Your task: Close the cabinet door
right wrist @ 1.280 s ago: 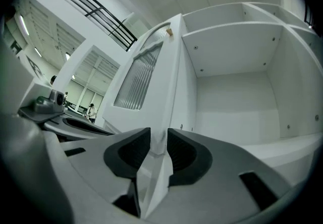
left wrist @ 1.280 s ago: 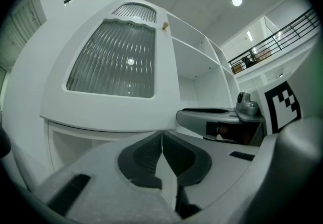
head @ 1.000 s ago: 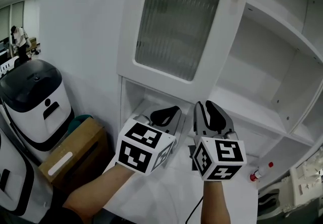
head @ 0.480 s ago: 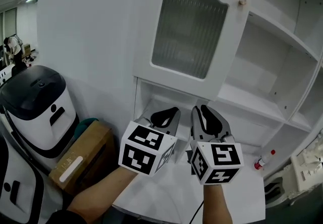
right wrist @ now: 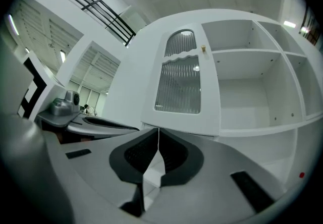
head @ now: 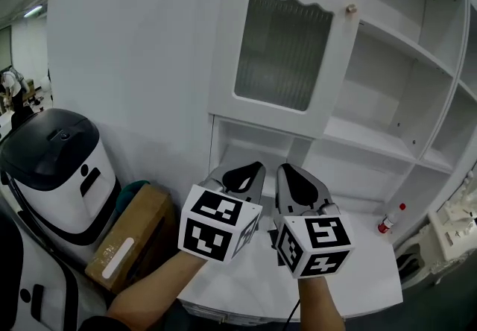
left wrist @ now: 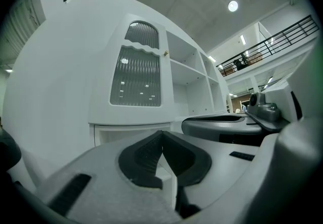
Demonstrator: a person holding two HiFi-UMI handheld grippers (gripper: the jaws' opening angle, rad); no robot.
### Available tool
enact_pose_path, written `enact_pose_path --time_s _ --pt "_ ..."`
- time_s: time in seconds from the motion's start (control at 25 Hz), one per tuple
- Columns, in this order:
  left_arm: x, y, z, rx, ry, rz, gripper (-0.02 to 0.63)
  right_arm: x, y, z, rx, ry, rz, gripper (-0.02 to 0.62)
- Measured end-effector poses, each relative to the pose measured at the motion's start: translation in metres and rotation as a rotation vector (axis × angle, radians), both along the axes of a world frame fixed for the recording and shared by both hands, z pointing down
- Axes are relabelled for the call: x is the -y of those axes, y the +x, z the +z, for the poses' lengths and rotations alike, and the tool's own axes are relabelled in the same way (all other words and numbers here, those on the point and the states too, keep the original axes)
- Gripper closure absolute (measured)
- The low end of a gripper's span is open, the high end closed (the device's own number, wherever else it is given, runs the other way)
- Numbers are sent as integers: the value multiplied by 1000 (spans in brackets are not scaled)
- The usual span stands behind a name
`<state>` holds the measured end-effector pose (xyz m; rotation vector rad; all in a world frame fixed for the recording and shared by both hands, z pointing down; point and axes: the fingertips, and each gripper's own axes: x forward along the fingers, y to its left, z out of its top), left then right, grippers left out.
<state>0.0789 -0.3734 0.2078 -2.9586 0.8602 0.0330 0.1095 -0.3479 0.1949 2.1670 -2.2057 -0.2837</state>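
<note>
The white cabinet door [head: 287, 50], with a ribbed glass pane and a small knob [head: 350, 8], lies flat against the front of the left column of the cabinet. It also shows in the left gripper view [left wrist: 136, 79] and the right gripper view [right wrist: 179, 87]. My left gripper [head: 246, 168] and right gripper [head: 288, 170] are held side by side below the door, well short of it. Both point level at the cabinet. The left gripper [left wrist: 161, 134] is shut with nothing in it. The right gripper [right wrist: 158, 132] is shut and empty too.
Open white shelves [head: 395, 98] fill the cabinet to the right of the door. A white tabletop [head: 358, 277] lies under my hands, with a small red-capped bottle [head: 387, 221] at its right. At the left stand a white machine with a black lid [head: 56, 165] and a cardboard box [head: 130, 236].
Both grippers have drawn back from the cabinet, which now looks farther off. The right gripper's jaws have closed. The left gripper stays shut.
</note>
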Motion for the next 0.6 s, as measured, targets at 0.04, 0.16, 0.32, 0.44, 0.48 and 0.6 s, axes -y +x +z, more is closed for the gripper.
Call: enact_pose_path --time_s 0.04,0.16,0.32,0.44,0.48,0.6 --pt "-2 -3 -1 2 3 6 595 -2 -4 0 15 -3 -6 572" --pt "-9 -10 -1 8 10 22 594 -7 -14 2 26 -9 -3 572" --pt "-14 -17 1 12 6 38 594 -12 -24 5 18 -18 9 572" --pt "-16 -20 5 19 2 51 595 -14 -29 7 12 -22 22 572" --pt "-17 -20 6 21 -1 56 595 -15 -30 8 11 -24 27 572" --pt "-19 -23 9 23 -7 66 595 -18 -32 10 11 -28 41 572"
